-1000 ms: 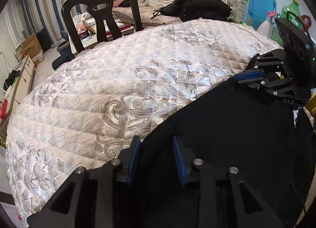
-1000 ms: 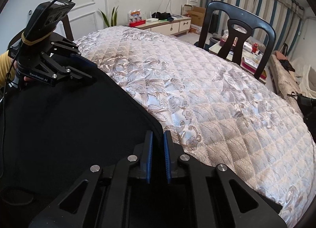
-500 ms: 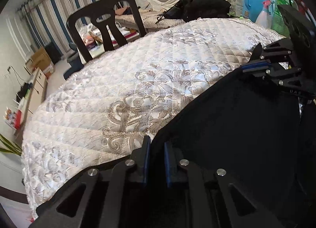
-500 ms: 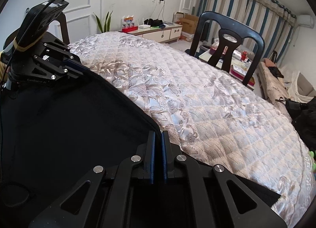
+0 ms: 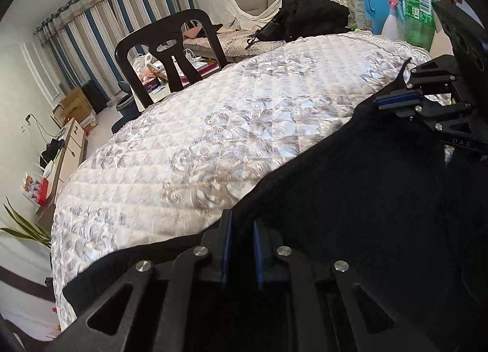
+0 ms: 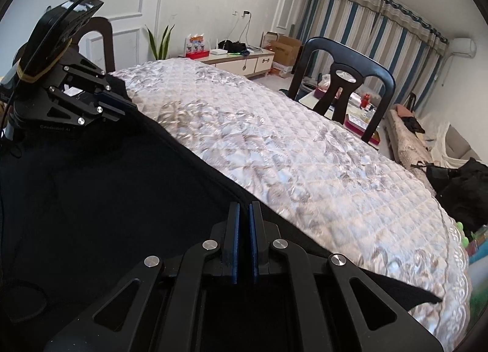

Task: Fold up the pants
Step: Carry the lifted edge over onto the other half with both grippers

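Left gripper (image 5: 241, 230) just clenched on pants (image 5: 366, 199) edge; right gripper (image 6: 244, 218) clenched too, apparently on same hem — edge lifting off desk (image 5: 213, 138), fold starting.

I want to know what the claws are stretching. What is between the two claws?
The dark pants span from the left claw to the right claw, seen in the right wrist view.

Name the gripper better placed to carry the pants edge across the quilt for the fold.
Neither alone: the left gripper and the right gripper are each shut on the same edge of the black pants, so both should probably move together over the quilt.
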Demonstrator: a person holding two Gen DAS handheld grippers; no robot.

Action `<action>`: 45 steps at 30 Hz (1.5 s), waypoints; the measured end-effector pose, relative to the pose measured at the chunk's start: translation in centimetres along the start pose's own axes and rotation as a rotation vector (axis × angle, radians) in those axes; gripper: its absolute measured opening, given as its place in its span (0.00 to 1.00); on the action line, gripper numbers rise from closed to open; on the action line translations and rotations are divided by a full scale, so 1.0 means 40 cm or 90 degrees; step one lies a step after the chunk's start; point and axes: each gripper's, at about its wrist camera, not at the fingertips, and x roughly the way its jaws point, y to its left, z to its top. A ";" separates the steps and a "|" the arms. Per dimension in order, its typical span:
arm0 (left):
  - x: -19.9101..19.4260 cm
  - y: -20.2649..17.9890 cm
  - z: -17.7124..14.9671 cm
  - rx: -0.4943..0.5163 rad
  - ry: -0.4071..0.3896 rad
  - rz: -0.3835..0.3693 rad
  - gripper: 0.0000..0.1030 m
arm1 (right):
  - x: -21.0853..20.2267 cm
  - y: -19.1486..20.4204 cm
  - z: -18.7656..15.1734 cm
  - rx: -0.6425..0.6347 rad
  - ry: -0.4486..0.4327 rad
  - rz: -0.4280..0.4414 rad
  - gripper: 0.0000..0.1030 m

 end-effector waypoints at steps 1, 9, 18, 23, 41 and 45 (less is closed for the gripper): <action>-0.007 -0.004 -0.006 0.001 -0.001 0.001 0.14 | -0.006 0.007 -0.004 0.000 -0.001 -0.001 0.05; -0.091 -0.046 -0.063 -0.029 -0.024 -0.009 0.14 | -0.084 0.061 -0.042 0.016 -0.020 -0.005 0.05; -0.182 -0.126 -0.133 -0.014 -0.040 0.005 0.14 | -0.172 0.136 -0.099 0.010 -0.024 -0.011 0.05; -0.232 -0.150 -0.171 -0.031 -0.051 -0.004 0.14 | -0.216 0.170 -0.129 0.017 -0.027 -0.012 0.05; -0.323 -0.259 -0.309 -0.039 -0.043 -0.022 0.14 | -0.326 0.280 -0.231 0.033 -0.021 -0.014 0.05; -0.336 -0.269 -0.337 -0.047 -0.042 -0.023 0.14 | -0.335 0.306 -0.259 0.025 -0.010 -0.006 0.05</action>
